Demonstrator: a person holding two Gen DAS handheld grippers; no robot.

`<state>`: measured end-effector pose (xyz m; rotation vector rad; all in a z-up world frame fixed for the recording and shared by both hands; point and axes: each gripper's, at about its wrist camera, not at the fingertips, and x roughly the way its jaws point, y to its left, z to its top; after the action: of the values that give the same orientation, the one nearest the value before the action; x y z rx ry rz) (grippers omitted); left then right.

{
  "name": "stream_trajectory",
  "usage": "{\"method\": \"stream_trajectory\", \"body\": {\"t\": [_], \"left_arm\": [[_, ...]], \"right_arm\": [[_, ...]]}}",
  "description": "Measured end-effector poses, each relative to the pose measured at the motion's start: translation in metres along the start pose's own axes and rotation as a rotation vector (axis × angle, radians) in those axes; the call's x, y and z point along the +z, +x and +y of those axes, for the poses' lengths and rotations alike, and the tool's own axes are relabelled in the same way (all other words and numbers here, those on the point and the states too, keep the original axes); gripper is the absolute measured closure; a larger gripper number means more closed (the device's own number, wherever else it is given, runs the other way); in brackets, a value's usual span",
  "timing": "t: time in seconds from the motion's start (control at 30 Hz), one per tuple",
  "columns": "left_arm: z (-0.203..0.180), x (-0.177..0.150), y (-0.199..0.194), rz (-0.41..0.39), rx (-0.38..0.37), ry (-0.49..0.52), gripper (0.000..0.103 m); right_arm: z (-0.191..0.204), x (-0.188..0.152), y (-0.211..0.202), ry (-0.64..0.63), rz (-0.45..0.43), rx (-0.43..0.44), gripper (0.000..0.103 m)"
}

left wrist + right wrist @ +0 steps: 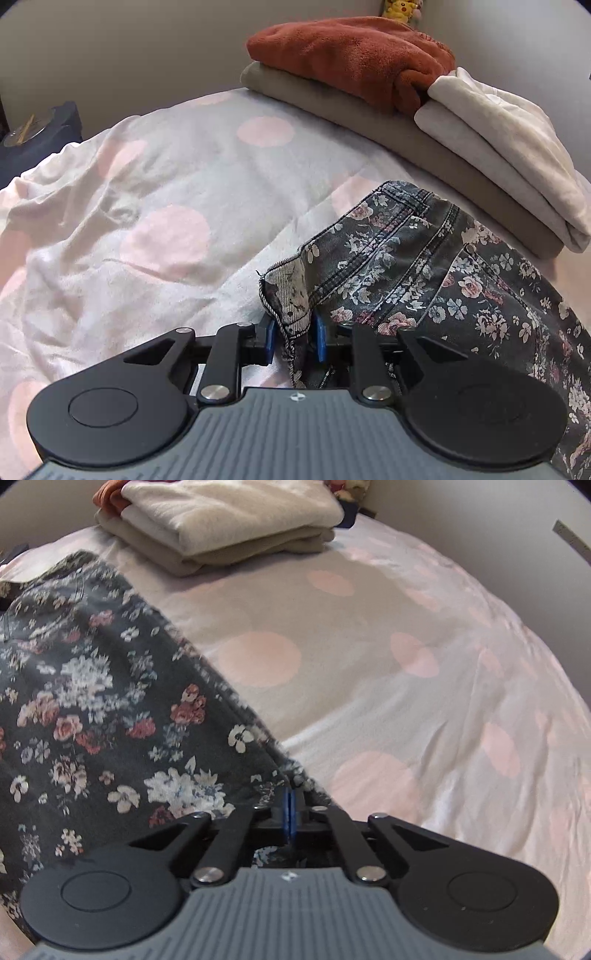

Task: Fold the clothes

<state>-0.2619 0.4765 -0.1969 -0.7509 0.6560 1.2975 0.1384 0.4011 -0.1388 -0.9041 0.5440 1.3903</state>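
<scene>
Floral denim jeans (424,266) spread on a bed under a white duvet with pink dots (147,206). Left tool (295,338) clamped on a turned-over corner of the waistband, pale inside of the denim showing between the blue pads. Right tool (289,814) pressed together at the garment's edge, blue pads meeting; cloth between them: cannot tell. Toward 12 to 2 o'clock in the left view, a folded stack: rust fleece (347,51) and cream sweater (509,147) atop a taupe piece (369,110). Yellow plush toy (399,9) behind, near 12.
</scene>
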Motion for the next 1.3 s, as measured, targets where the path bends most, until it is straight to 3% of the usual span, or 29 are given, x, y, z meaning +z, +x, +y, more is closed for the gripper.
{"method": "stream_trajectory", "body": {"t": [0.13,0.27,0.43,0.47,0.57,0.7,0.83,0.93,1.0,1.17,1.23,1.3], "left_arm": [[-0.005,0.000,-0.002,-0.025,0.014,0.024,0.085],[-0.004,-0.001,0.004,-0.011,0.018,0.022,0.085],[-0.003,-0.002,0.006,-0.011,0.022,0.023,0.082],[-0.003,-0.002,0.006,-0.011,0.022,0.023,0.082],[-0.003,-0.002,0.005,-0.011,0.022,0.024,0.082],[-0.004,-0.002,0.005,-0.011,0.025,0.028,0.082],[-0.004,-0.002,0.005,-0.012,0.029,0.032,0.082],[-0.006,-0.002,0.005,-0.014,0.035,0.039,0.082],[-0.008,-0.003,0.005,-0.017,0.043,0.050,0.082],[-0.013,-0.005,0.005,-0.027,0.066,0.073,0.082],[-0.013,-0.006,0.005,-0.029,0.067,0.068,0.082],[-0.013,-0.006,0.005,-0.031,0.068,0.065,0.082]], "right_arm": [[-0.001,0.010,-0.005,-0.002,-0.034,-0.069,0.103],[0.001,0.008,0.021,0.009,0.052,-0.045,0.102],[-0.017,0.007,0.014,0.194,0.052,-0.019,0.095],[-0.021,0.002,0.005,0.226,0.043,-0.027,0.089],[-0.032,-0.014,-0.021,0.323,0.013,-0.051,0.058],[-0.050,-0.059,-0.057,0.415,0.025,-0.125,0.049],[-0.087,-0.122,-0.093,0.521,0.072,-0.293,0.047],[-0.125,-0.170,-0.122,0.669,0.092,-0.426,0.027],[-0.148,-0.198,-0.141,0.777,0.094,-0.460,0.016],[-0.176,-0.254,-0.165,1.041,0.051,-0.488,0.016],[-0.184,-0.275,-0.172,1.146,0.028,-0.493,0.022],[-0.193,-0.296,-0.179,1.250,0.005,-0.497,0.046]]}}
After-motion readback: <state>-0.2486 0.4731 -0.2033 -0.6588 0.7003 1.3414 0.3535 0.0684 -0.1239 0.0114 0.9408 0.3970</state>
